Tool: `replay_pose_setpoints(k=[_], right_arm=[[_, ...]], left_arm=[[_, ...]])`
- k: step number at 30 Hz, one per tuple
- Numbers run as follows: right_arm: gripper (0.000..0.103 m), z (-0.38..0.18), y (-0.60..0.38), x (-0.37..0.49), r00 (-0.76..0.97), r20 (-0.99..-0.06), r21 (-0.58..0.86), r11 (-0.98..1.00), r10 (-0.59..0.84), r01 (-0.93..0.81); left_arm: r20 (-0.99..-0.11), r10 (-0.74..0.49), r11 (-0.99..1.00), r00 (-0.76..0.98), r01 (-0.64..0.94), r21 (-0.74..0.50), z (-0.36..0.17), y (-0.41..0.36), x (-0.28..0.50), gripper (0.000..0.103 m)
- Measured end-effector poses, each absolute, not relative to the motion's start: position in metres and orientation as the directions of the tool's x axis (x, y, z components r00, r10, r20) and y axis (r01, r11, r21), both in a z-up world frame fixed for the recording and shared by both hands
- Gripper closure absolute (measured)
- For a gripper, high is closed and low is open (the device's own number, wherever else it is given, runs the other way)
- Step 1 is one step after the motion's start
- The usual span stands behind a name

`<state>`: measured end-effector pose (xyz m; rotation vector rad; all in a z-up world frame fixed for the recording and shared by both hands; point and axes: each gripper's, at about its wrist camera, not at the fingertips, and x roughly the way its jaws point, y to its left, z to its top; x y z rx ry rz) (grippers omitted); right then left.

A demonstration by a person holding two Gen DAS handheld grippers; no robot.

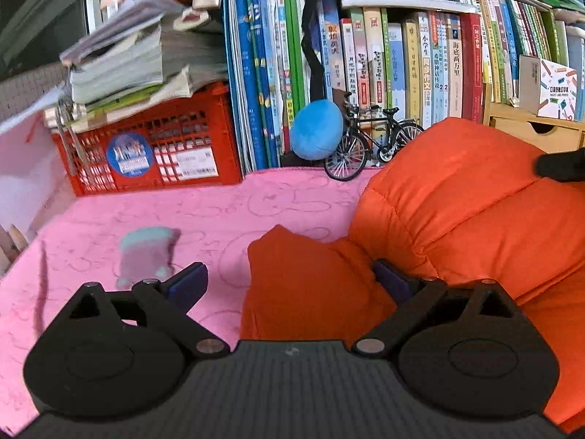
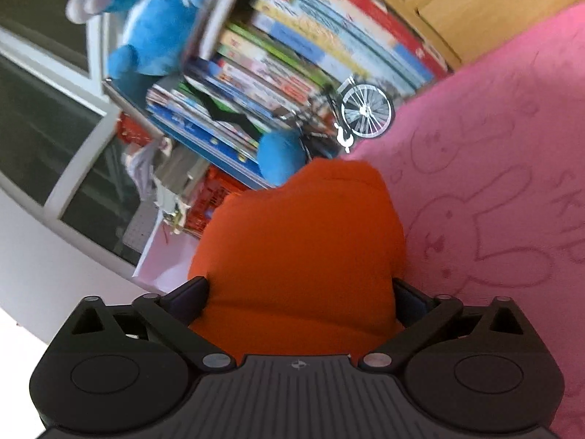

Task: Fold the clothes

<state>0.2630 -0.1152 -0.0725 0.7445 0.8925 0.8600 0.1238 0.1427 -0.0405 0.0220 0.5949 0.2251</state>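
Note:
An orange puffer jacket [image 1: 457,197] lies on the pink rabbit-print cloth [image 1: 146,219], bulging at the right with a flat flap toward the middle. My left gripper [image 1: 289,278] is open, its jaws wide apart, one over the pink cloth and the other against the jacket flap. In the right wrist view the jacket [image 2: 303,241] fills the gap between my right gripper's [image 2: 299,292] wide-spread jaws; the view is tilted and the fabric bulges up between the fingers. A dark tip of the other gripper [image 1: 563,164] shows at the right edge.
A red crate [image 1: 153,146] with stacked papers, a row of upright books [image 1: 365,66], a blue plush ball [image 1: 316,130] and a small model bicycle [image 1: 369,139] line the back edge. A small grey-teal cloth piece [image 1: 146,252] lies on the pink cloth. A wooden drawer box [image 1: 530,131] stands back right.

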Motion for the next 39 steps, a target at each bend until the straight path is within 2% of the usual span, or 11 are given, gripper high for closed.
replay_pose_setpoints(k=[5, 14, 17, 19, 22, 23, 25, 27, 32, 35, 39], right_arm=[[0.035, -0.075, -0.123, 0.239, 0.348, -0.334, 0.855, 0.436, 0.876, -0.279], [0.038, -0.060, -0.165, 0.160, 0.372, -0.361, 0.827, 0.477, 0.855, -0.296], [0.038, -0.038, -0.169, 0.132, 0.542, -0.441, 0.639, 0.674, 0.715, -0.370], [0.038, -0.016, -0.153, 0.104, 0.700, -0.451, 0.341, 0.831, 0.554, -0.439], [0.039, -0.008, -0.117, 0.066, 0.892, -0.338, -0.121, 0.926, 0.300, -0.357], [0.048, -0.005, -0.108, 0.056, 0.932, -0.278, -0.237, 0.924, 0.231, -0.300], [0.053, 0.007, -0.100, 0.047, 0.960, -0.196, -0.289, 0.923, 0.202, -0.254], [0.060, 0.021, -0.087, 0.048, 0.945, -0.177, -0.295, 0.901, 0.275, -0.317], [0.085, 0.026, -0.035, 0.063, 0.899, -0.222, -0.352, 0.829, 0.377, -0.435], [0.088, 0.008, -0.020, 0.071, 0.878, -0.291, -0.383, 0.795, 0.381, -0.471], [0.089, -0.021, -0.015, 0.075, 0.890, -0.305, -0.439, 0.780, 0.338, -0.447]], left_arm=[[-0.583, 0.141, 0.989, 0.800, -0.135, 0.054, -0.040, 0.153, 0.128, 0.002], [-0.579, 0.097, 0.982, 0.809, 0.018, 0.190, -0.022, 0.131, 0.112, 0.001], [-0.574, 0.100, 0.982, 0.813, 0.012, 0.189, -0.024, 0.124, 0.110, 0.000], [-0.576, 0.097, 0.986, 0.812, 0.002, 0.169, -0.026, 0.124, 0.111, 0.000], [-0.569, 0.107, 0.986, 0.815, -0.016, 0.164, -0.029, 0.125, 0.109, 0.000], [-0.564, 0.113, 0.986, 0.818, -0.021, 0.166, -0.030, 0.125, 0.107, 0.000], [-0.556, 0.114, 0.988, 0.823, -0.034, 0.151, -0.034, 0.126, 0.105, 0.000], [-0.559, 0.105, 0.991, 0.823, -0.040, 0.128, -0.035, 0.129, 0.105, 0.000], [-0.566, 0.094, 0.995, 0.819, -0.054, 0.087, -0.039, 0.136, 0.102, 0.000], [-0.569, 0.092, 0.995, 0.817, -0.062, 0.073, -0.042, 0.138, 0.102, 0.000], [-0.564, 0.112, 0.992, 0.818, -0.060, 0.110, -0.043, 0.132, 0.102, 0.000]])
